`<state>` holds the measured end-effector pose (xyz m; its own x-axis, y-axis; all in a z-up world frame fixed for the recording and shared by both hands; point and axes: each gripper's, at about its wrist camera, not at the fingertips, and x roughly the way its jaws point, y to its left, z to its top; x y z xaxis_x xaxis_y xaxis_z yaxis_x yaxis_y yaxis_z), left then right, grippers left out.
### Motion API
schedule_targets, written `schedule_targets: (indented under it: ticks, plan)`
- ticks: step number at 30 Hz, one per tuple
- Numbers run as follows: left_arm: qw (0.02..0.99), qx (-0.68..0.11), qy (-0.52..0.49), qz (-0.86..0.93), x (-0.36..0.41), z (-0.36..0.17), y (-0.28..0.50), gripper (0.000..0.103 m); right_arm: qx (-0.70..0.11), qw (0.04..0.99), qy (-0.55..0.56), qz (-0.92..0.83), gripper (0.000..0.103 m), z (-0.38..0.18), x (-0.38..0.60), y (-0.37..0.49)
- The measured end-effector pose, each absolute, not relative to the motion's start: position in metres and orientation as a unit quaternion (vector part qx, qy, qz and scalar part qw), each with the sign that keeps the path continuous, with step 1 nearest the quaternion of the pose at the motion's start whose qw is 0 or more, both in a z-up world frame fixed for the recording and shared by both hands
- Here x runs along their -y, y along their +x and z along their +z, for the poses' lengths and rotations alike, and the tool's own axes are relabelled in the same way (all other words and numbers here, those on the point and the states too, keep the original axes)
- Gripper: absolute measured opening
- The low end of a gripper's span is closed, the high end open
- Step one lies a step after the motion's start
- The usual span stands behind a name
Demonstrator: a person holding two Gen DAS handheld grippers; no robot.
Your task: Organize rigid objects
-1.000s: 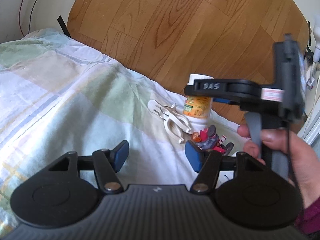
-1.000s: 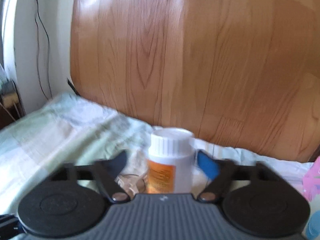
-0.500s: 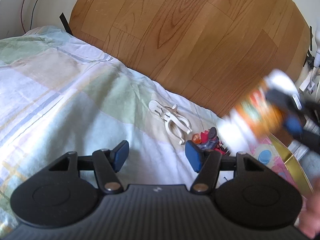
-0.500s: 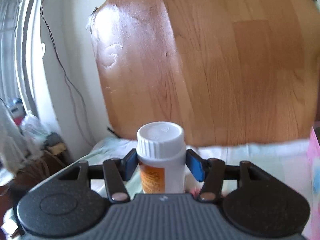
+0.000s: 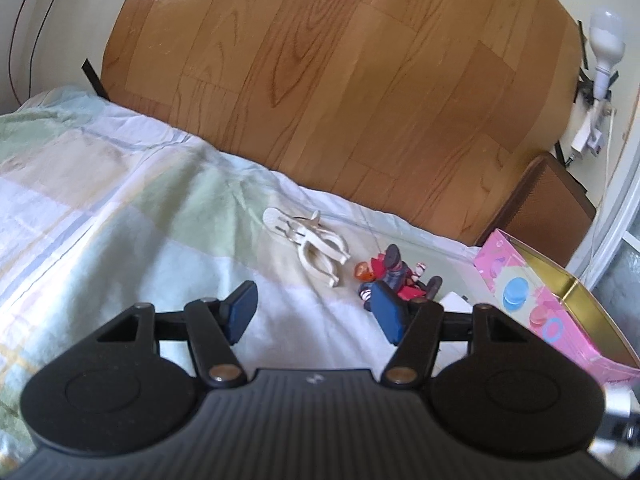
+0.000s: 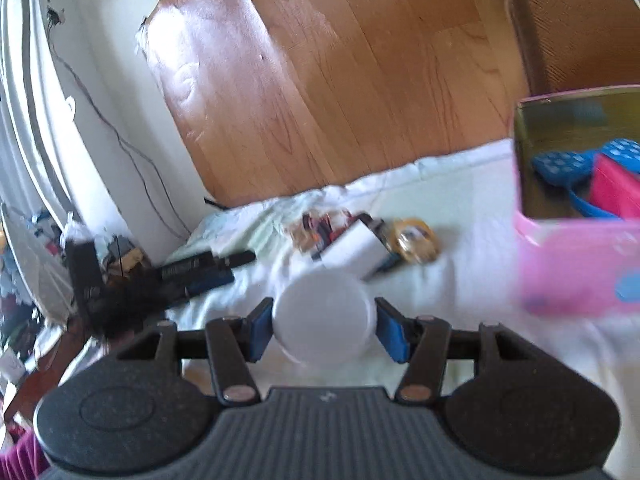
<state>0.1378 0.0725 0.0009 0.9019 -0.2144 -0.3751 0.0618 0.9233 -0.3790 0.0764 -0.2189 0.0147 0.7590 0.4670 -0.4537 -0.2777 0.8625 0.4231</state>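
While my right gripper [image 6: 325,330] is clamped on the white-capped bottle [image 6: 325,322], the pink tin [image 6: 580,264] sits at two o'clock: I should carry it level over the rim, then release. Left gripper [image 5: 314,312]: jaws apart, empty, above the bed [image 5: 100,208].

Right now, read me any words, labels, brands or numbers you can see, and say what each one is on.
No text is readable.
Bottle in the right gripper: only its white cap faces the camera.
Pink box: coloured circles, no words.
Black device on the bed: marking too blurred.
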Motion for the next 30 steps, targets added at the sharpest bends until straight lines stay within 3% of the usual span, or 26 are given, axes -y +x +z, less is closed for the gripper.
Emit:
schedule_targets:
  ticks: [4,8,16,30]
  plan:
    - [0.958,-0.206,-0.18,-0.083,-0.072,0.001,0.136,0.065,-0.301,0.921,0.155,0.192,0.053,0.002,0.232,0.057]
    - [0.96,-0.203,-0.168,-0.094,-0.068,0.001,0.133,0.066,-0.309,0.928,0.112,0.173,0.067,-0.004,0.237,0.042]
    - [0.965,-0.201,-0.135,-0.101,-0.057,0.004,0.128,0.071,-0.308,0.934,0.085,0.159,0.074,-0.007,0.242,0.033]
    - [0.934,-0.233,-0.197,-0.185,-0.03,-0.001,0.107,0.071,-0.307,0.932,0.088,0.169,0.079,-0.008,0.242,0.037]
